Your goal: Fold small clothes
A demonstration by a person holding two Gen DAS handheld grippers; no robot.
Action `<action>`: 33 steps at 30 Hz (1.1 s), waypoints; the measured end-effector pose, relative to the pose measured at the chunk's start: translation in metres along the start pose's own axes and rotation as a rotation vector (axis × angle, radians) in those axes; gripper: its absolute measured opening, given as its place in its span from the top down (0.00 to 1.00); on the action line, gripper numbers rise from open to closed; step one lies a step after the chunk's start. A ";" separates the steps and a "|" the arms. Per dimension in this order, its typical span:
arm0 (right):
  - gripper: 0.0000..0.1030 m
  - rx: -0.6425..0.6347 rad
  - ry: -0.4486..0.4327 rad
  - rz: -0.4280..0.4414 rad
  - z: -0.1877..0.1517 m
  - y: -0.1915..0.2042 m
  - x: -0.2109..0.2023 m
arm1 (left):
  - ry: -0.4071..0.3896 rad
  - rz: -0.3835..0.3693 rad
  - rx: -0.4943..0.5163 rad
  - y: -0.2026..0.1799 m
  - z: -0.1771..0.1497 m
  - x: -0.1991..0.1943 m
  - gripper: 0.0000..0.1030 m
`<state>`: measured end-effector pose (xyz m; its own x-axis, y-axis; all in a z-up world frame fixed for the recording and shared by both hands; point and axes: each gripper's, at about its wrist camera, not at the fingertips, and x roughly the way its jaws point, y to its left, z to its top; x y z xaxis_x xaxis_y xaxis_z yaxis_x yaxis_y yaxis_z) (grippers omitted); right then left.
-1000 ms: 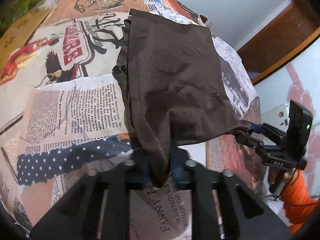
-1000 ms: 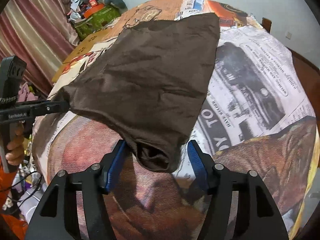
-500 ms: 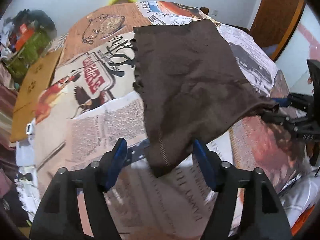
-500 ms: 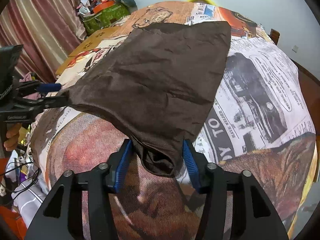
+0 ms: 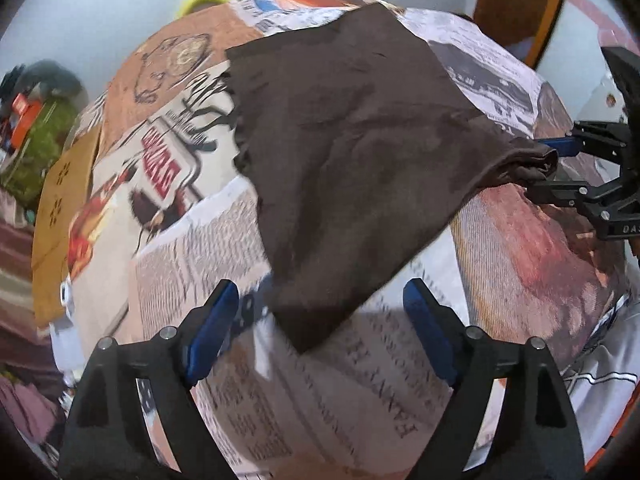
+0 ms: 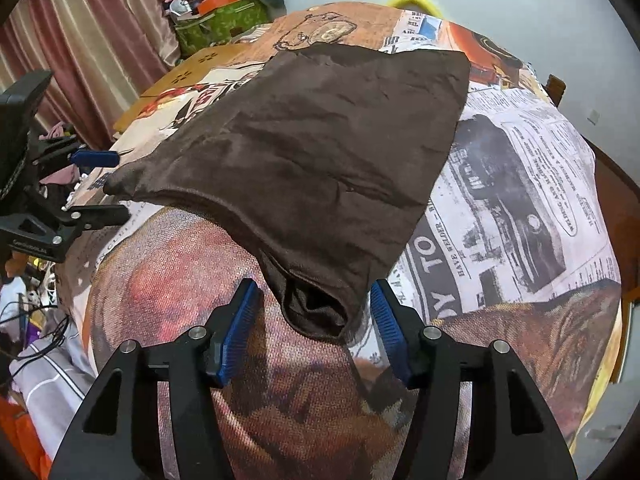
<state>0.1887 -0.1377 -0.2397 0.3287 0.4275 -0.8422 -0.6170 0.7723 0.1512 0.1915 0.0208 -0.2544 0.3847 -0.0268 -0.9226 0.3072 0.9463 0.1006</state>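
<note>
A dark brown garment [image 5: 352,148] lies spread flat on the newspaper-print table cover [image 5: 192,264]; it also shows in the right wrist view [image 6: 316,160]. My left gripper [image 5: 320,332] is open, with the garment's near left corner lying between its blue pads, untouched. My right gripper [image 6: 314,332] is open too, its pads standing either side of the bunched near right corner. Each gripper shows in the other's view: the right one [image 5: 560,168] and the left one [image 6: 108,184].
The cover [image 6: 520,184] drapes over the table's rounded edges. A cardboard sheet [image 5: 60,216] lies at the left edge. Cluttered bags and boxes [image 6: 220,12] and curtains [image 6: 88,48] stand behind on the left. A wooden door [image 5: 520,4] is at the right.
My left gripper has opened and let go of the garment corner, then drawn back. My right gripper's jaws have widened slightly around the other corner. The garment has settled flatter.
</note>
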 end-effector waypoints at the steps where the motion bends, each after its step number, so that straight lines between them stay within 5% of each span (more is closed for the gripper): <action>1: 0.47 -0.006 -0.001 0.000 0.000 0.001 0.001 | 0.000 0.011 0.022 -0.003 0.003 0.002 0.16; 6: 0.54 -0.020 -0.018 0.020 0.001 0.001 0.004 | -0.051 0.079 0.129 -0.018 0.014 0.007 0.15; 10: 0.72 -0.008 -0.042 0.027 0.000 0.000 0.005 | -0.106 0.126 0.144 -0.023 0.016 0.006 0.20; 18: 0.86 -0.009 -0.083 0.041 0.001 0.003 0.000 | -0.144 0.191 0.157 -0.032 0.014 0.008 0.85; 27: 0.90 0.002 -0.129 0.083 0.004 0.004 -0.022 | -0.171 0.043 0.027 -0.015 0.011 -0.018 0.91; 33: 0.91 -0.016 -0.173 0.089 0.009 0.006 -0.042 | -0.194 0.017 0.025 -0.015 0.016 -0.046 0.91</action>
<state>0.1777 -0.1470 -0.1985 0.3895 0.5692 -0.7240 -0.6598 0.7210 0.2119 0.1833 0.0027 -0.2072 0.5500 -0.0751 -0.8318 0.3200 0.9389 0.1268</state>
